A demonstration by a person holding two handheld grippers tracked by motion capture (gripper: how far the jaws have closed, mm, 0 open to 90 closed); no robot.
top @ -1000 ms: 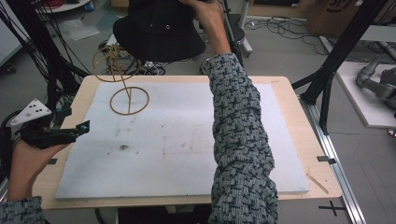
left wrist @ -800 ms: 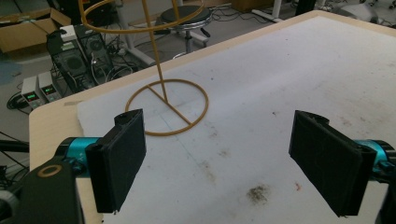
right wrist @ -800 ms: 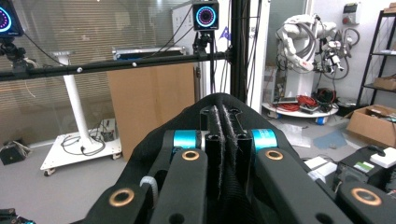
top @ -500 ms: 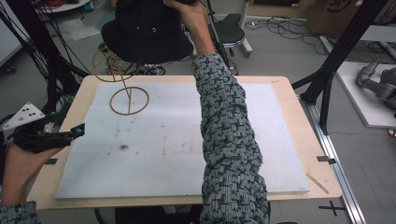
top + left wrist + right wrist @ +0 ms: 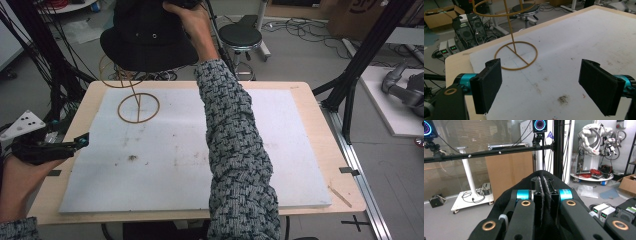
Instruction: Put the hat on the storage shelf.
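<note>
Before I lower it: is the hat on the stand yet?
No. The hat hangs above the stand, pinched in the right gripper's shut jaws.

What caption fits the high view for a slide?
Right gripper holds a black hat above the wire stand; left gripper waits open at the table edge.

Hat [image 5: 145, 35] – black matt cloth; stand [image 5: 515, 55] – thin brass-toned wire; table [image 5: 310, 107] – pale wood edge.
</note>
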